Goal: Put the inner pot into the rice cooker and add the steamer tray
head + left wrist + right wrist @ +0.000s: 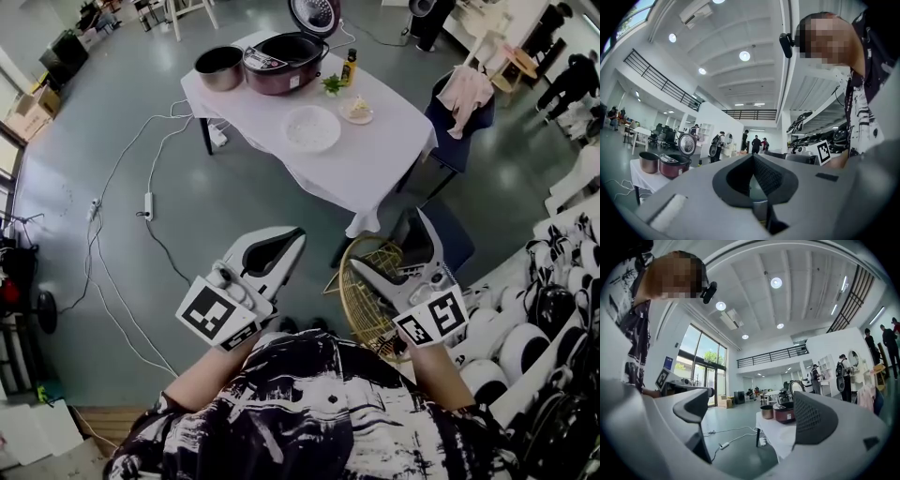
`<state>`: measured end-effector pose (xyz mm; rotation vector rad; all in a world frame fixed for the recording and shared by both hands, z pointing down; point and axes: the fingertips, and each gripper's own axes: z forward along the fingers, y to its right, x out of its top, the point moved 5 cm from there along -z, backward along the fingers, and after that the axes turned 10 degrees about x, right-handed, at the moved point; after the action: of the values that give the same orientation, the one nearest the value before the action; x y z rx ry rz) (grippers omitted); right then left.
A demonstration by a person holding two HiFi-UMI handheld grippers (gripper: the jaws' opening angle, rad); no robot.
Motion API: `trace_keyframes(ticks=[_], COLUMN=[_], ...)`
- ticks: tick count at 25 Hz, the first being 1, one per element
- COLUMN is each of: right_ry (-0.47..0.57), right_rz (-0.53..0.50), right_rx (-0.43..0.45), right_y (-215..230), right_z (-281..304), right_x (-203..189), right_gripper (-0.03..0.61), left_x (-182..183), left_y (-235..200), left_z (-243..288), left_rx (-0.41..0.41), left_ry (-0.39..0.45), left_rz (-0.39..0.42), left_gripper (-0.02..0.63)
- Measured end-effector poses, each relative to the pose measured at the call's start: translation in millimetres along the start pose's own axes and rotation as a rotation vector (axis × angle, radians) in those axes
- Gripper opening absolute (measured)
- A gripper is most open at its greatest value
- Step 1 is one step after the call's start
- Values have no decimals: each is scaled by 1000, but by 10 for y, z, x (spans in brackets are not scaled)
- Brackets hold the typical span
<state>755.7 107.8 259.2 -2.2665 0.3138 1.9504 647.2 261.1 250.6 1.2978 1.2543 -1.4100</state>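
- Table [380,173], under a white cloth: well ahead of both sets of fingers, and nothing on it is touched.
- Wire basket [359,305]: on the floor just under the right gripper's fingers.
- Rice cooker [281,64]: at the table's far end with its lid up. It is far beyond the fingertips and, in the right gripper view, shows through the gap between the spread fingers.
- Right gripper [387,241]: its fingers stand wide apart, with only floor and the distant table between them.
- Left gripper [296,234]: its fingertips meet at the front and hold nothing.
- Inner pot [218,67]: on the table just left of the cooker, outside it, well apart from all fingers.
- Steamer tray [311,128]: white and round, on the cloth nearer the fingers than the cooker, still well apart from them.
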Motion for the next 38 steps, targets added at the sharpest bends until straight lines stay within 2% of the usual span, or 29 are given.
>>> trace_keyframes(ticks=[13, 18, 23, 28, 38], right_ry=[-47, -76, -104, -116, -115], right_rz=[41, 55, 42, 36, 21], right_rx=[5, -5, -28, -74, -115], right_y=[276, 399, 468, 584, 760], right_z=[48, 256, 788, 1516, 2916], right_x=[-239, -351, -475, -565, -736], right_gripper=[517, 517, 517, 517, 517], left_x=[-165, -230, -238, -150, 31], left_y=[-79, -320, -918, -1705, -3215], left_z=[168, 241, 292, 359, 324], left_rx=[37, 28, -7, -54, -48], left_ry=[-39, -64, -62, -58, -67], left_rz=[-10, -23, -45, -67, -69], left_gripper=[5, 5, 5, 5, 5])
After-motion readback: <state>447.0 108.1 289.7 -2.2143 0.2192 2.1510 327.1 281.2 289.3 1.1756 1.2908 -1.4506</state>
